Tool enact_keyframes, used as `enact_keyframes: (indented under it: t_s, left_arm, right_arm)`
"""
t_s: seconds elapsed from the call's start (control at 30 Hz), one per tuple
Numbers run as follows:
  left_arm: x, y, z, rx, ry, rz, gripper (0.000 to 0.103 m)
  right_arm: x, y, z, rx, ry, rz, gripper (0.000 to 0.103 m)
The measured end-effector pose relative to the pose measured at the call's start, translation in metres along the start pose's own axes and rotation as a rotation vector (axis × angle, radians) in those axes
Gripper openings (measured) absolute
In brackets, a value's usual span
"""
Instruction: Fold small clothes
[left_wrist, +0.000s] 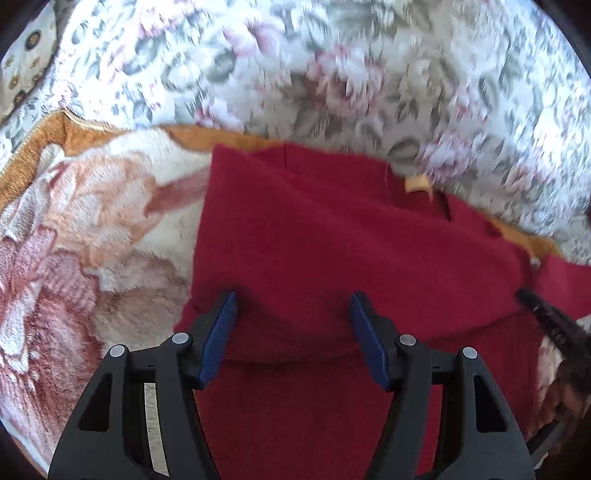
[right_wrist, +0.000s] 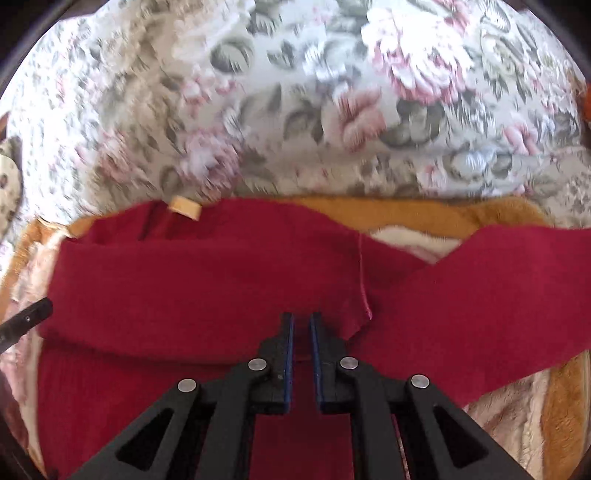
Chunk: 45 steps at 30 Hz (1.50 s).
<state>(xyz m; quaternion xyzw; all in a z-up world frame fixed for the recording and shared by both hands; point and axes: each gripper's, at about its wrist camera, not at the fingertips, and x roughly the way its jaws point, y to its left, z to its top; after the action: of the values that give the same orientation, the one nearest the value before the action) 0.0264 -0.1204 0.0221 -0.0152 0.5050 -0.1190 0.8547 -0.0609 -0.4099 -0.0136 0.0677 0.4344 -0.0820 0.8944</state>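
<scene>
Red knit sweater lies folded on a plush floral blanket, a tan label at its far edge. Left gripper hovers over the sweater, blue-padded jaws wide apart, empty. Right gripper has jaws nearly closed, pinching a sweater fold.

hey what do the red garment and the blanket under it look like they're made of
The red garment looks like a soft knit or fleece: matte, slightly fuzzy, with ribbing near its lower hem. Wool or acrylic cannot be told apart. The blanket under it looks like plush synthetic fleece, a thick fluffy pile with a printed flower pattern and an orange-brown border.
</scene>
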Motion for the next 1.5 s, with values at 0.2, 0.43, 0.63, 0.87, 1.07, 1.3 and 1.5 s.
enact_keyframes:
  t_s: [0.2, 0.43, 0.63, 0.87, 1.07, 1.3, 1.5]
  left_arm:
    - [-0.023, -0.008, -0.002, 0.002, -0.017, -0.031, 0.063]
    - [-0.028, -0.026, -0.012, 0.032, -0.011, 0.003, 0.063]
    - [-0.047, -0.047, -0.02, 0.082, -0.048, 0.008, 0.063]
    - [-0.057, -0.083, -0.025, 0.122, -0.06, -0.044, 0.063]
    - [-0.041, -0.116, -0.02, 0.152, -0.035, -0.077, 0.063]
    - [-0.031, -0.13, -0.011, 0.177, -0.028, -0.067, 0.063]
    - [-0.03, -0.107, 0.002, 0.146, -0.046, -0.027, 0.063]
  right_arm:
    - [-0.027, -0.007, -0.003, 0.019, 0.007, 0.018, 0.008]
    - [-0.003, -0.004, -0.014, 0.025, 0.101, 0.054, 0.011]
    - [-0.038, -0.009, -0.018, 0.028, 0.053, 0.08, 0.011]
    - [-0.08, -0.051, -0.034, 0.093, -0.038, 0.04, 0.031]
    - [-0.091, -0.117, -0.05, 0.202, -0.041, -0.033, 0.032]
    - [-0.085, -0.117, -0.046, 0.213, -0.04, 0.044, 0.032]
    - [-0.065, -0.072, -0.012, 0.208, -0.045, 0.111, 0.032]
